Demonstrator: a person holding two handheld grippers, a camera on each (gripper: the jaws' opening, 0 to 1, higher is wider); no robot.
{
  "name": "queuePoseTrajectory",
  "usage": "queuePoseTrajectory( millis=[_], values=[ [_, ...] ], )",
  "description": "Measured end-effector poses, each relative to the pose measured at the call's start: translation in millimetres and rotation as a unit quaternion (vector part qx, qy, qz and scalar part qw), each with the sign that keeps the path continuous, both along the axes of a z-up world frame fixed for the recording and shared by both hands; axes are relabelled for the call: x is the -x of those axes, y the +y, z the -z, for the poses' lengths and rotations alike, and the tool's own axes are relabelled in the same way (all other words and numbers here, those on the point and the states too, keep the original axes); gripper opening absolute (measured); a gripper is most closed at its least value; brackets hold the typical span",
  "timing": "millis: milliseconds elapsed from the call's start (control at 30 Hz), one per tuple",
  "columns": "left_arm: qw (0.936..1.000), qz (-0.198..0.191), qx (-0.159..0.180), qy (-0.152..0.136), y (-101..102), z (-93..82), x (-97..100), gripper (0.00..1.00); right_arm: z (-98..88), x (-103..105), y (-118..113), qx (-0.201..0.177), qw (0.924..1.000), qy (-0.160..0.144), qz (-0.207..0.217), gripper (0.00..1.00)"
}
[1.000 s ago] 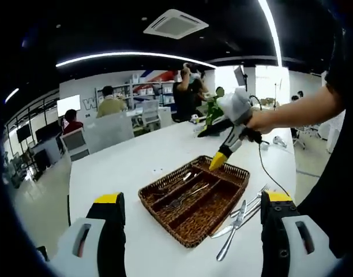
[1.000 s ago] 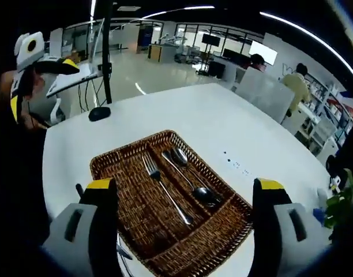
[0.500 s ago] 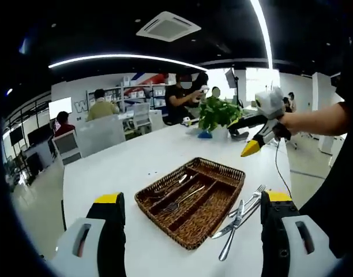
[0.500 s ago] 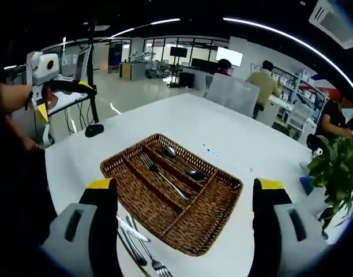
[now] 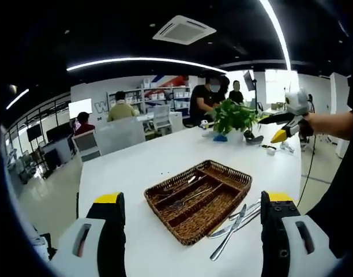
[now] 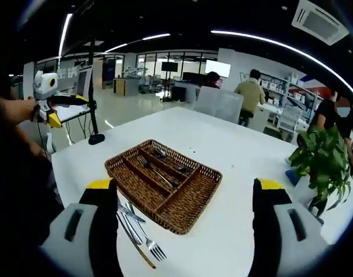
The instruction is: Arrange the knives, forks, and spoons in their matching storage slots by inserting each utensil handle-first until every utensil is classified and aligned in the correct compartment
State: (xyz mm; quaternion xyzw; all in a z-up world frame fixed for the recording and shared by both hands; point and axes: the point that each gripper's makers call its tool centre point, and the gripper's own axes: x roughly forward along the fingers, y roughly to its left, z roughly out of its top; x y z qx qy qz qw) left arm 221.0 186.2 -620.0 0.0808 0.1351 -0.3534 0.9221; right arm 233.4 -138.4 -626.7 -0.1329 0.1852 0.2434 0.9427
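Observation:
A brown wicker cutlery tray (image 5: 198, 198) (image 6: 162, 183) sits on the white table (image 5: 136, 167), with a fork and spoons lying in two of its slots. Loose knives and a fork (image 5: 234, 222) (image 6: 137, 228) lie on the table beside the tray. My left gripper (image 5: 190, 231) is open above the table's near edge, with nothing between its jaws. My right gripper (image 6: 185, 222) is open too, held high and back from the tray; it shows at the right of the left gripper view (image 5: 282, 134). At the far left of the right gripper view is the left gripper (image 6: 49, 112) in a hand.
A potted green plant (image 5: 233, 117) (image 6: 320, 167) stands at the table's far end beside a small blue object (image 6: 293, 176). A black stand base (image 6: 96, 138) sits near a corner. Several people sit or stand at desks and shelves beyond.
My right gripper has pulled up and away from the tray, so the tray looks smaller and the plant has come into its view. The left view shifted slightly.

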Motion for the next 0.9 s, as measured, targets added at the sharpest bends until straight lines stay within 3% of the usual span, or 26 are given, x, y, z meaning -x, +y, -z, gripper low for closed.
queuePoseTrajectory(
  millis=[200, 400, 567, 900],
  values=[
    [0.9998, -0.011, -0.013, 0.006, -11.2, -0.2, 19.2, 1.0, 10.7, 20.0, -24.2, -0.013, 0.9998, 0.012, 0.009, 1.0],
    [0.9995, -0.016, -0.027, 0.011, -10.8, 8.2, 30.1, 1.0, 14.2, 36.4, -32.7, -0.016, 0.9998, 0.015, 0.005, 1.0],
    [0.9992, -0.012, -0.038, 0.007, -15.6, 1.5, 40.4, 1.0, 10.9, 45.6, -39.0, -0.015, 0.9998, 0.013, 0.003, 1.0],
    [0.9986, 0.0, -0.05, 0.018, -10.7, 7.1, 34.9, 1.0, 14.5, 47.3, -34.9, -0.013, 0.9999, 0.008, 0.005, 1.0]
  ],
)
